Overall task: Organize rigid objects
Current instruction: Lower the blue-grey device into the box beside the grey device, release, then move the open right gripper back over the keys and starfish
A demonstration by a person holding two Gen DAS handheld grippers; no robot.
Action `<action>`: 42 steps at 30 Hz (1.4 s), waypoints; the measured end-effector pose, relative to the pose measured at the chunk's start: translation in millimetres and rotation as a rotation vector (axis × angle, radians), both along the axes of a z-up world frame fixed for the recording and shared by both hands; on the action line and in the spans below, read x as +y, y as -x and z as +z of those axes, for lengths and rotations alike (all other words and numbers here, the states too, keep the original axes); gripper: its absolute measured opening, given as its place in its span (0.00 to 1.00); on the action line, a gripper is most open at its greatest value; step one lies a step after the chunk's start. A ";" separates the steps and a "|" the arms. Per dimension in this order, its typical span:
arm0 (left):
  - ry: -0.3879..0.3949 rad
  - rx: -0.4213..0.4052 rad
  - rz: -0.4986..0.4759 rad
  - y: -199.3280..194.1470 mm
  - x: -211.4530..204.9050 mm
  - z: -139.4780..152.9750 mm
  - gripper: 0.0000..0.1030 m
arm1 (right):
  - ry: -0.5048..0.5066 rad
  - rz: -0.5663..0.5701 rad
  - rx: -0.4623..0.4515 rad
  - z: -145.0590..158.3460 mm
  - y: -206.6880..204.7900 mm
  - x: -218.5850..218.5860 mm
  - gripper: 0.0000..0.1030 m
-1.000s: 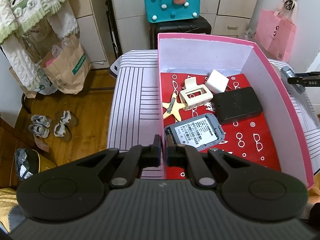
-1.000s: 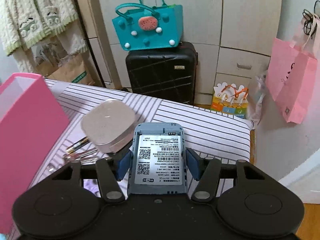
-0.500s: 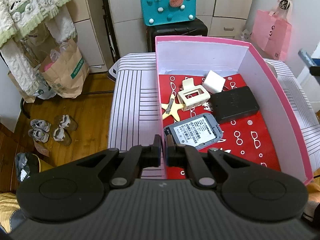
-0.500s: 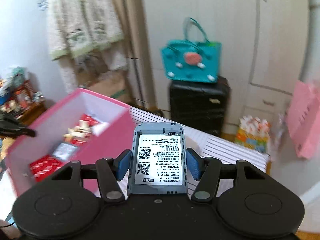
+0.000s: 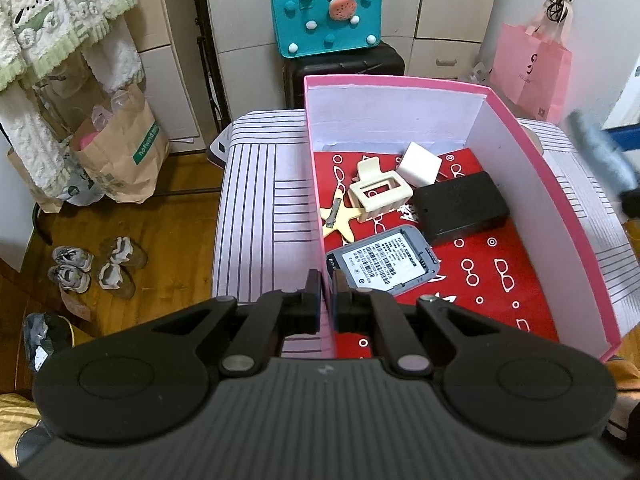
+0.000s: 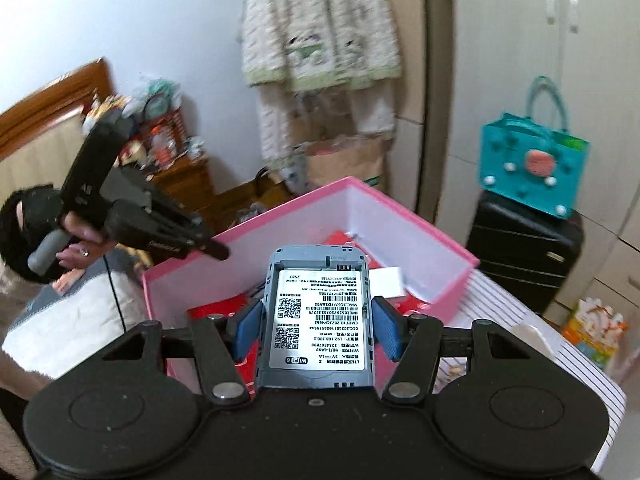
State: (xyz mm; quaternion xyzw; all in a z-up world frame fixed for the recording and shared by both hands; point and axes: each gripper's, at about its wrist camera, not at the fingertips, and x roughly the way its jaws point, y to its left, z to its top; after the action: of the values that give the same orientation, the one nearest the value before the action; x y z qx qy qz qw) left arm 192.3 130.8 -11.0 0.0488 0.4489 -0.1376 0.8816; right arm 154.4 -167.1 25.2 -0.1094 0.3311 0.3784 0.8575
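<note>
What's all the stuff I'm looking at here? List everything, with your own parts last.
pink box: one, pink outside, white inside, red patterned floor, on the striped surface
grey devices: two, labelled backs; one in the box, one in the right gripper
black block: one, in the box
hair claw: one, cream, in the box
star clip: one, yellow, in the box
white block: one, at the box's back
striped surface: one, white with dark lines, under the box
teal bag: one, on the black suitcase
pink bag: one, right background
shoes: a few, on the floor
left gripper: black, shut on the box's left wall
right gripper: black with blue pads, shut on the device
</note>
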 end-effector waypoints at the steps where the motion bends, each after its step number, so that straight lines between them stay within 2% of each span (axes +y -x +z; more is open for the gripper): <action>1: 0.007 -0.001 0.000 0.1 1.1 -0.3 0.04 | 0.012 0.009 0.001 -3.2 -2.5 7.6 0.62; 6: 0.032 -0.001 -0.019 -0.6 5.1 -0.8 0.05 | 0.031 0.015 0.084 -22.6 -24.1 33.9 0.62; 11: 0.034 0.008 -0.040 -1.8 6.0 -0.6 0.06 | 0.090 0.081 0.172 -45.8 -33.7 59.2 0.62; 16: 0.032 0.014 -0.055 -3.7 5.1 0.1 0.06 | 0.257 0.191 0.200 -71.3 -40.2 83.3 0.62; 20: 0.053 0.023 -0.052 -4.8 8.6 0.1 0.06 | 0.352 0.263 0.245 -86.3 -47.0 90.5 0.62; 24: 0.065 0.032 -0.044 -5.7 9.9 -0.1 0.06 | 0.472 0.287 0.211 -94.7 -52.3 95.1 0.62; 27: 0.064 0.032 -0.042 -3.9 9.7 -0.6 0.06 | 0.510 0.311 0.212 -99.6 -56.5 94.8 0.63; 30: 0.060 0.032 -0.040 -1.0 9.6 -1.7 0.06 | 0.476 0.247 0.194 -94.7 -59.6 91.2 0.66; 32: 0.056 0.031 -0.037 1.7 9.3 -2.9 0.06 | 0.405 0.197 0.139 -83.6 -55.8 80.7 0.69; 34: 0.049 0.028 -0.034 3.3 8.8 -2.1 0.06 | 0.311 0.128 0.056 -68.8 -49.3 63.0 0.70; 39: 0.031 0.020 -0.038 3.6 7.1 2.6 0.06 | 0.052 -0.036 -0.077 -36.8 -34.1 8.5 0.73; 42: 0.017 0.040 -0.038 1.3 4.9 4.0 0.06 | -0.043 -0.142 -0.164 -27.3 -25.3 -20.1 0.73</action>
State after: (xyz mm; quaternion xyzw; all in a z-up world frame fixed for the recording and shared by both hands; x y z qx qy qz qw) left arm 191.0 135.7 -7.0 0.0470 0.4642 -0.1590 0.8701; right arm 179.7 -187.2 -2.1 -0.0978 0.2585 0.3135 0.9085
